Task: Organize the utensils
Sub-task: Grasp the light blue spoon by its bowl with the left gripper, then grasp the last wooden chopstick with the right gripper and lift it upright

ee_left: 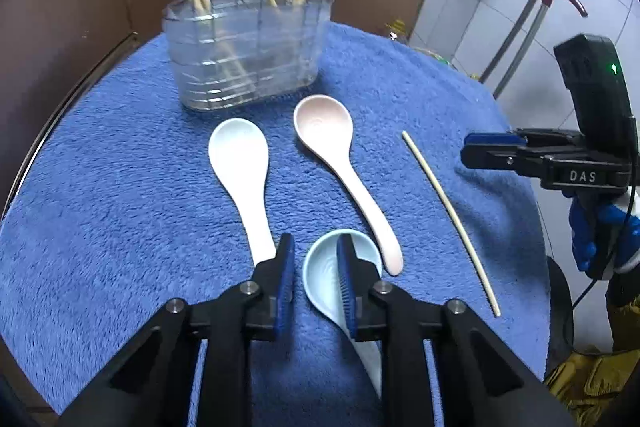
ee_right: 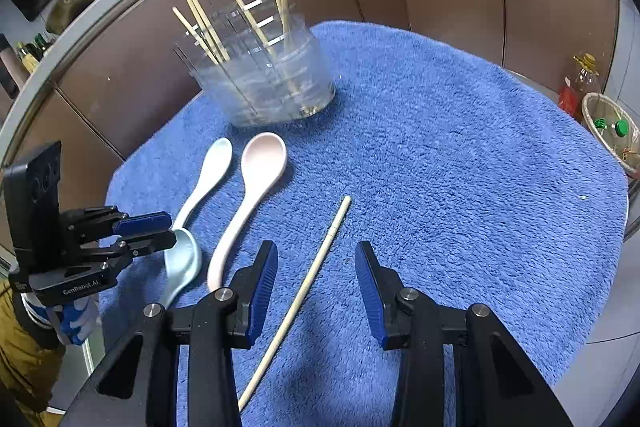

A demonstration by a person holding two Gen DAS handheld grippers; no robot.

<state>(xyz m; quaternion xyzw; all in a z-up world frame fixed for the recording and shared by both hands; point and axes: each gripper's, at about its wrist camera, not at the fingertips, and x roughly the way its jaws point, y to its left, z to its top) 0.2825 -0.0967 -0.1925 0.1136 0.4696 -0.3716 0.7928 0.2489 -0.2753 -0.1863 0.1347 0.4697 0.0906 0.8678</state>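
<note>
Chopstick (ee_right: 304, 291) flat on towel (ee_right: 460, 167), between right gripper's (ee_right: 316, 291) parted jaws.

Blue fleece mat (ee_right: 460, 163) covers the surface. On it: clear holder (ee_left: 244, 59), white spoon (ee_left: 240, 163), pink spoon (ee_left: 332, 143), light-blue spoon (ee_left: 324, 271), one chopstick (ee_right: 316, 267).

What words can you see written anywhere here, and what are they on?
"DAS" stands in pale letters on the black body of the right gripper, seen from the left wrist view.
"GenRobot.AI" stands on the black base of the left gripper, seen from the right wrist view.
The label on the oil bottle by the wall is too small to read.
</note>
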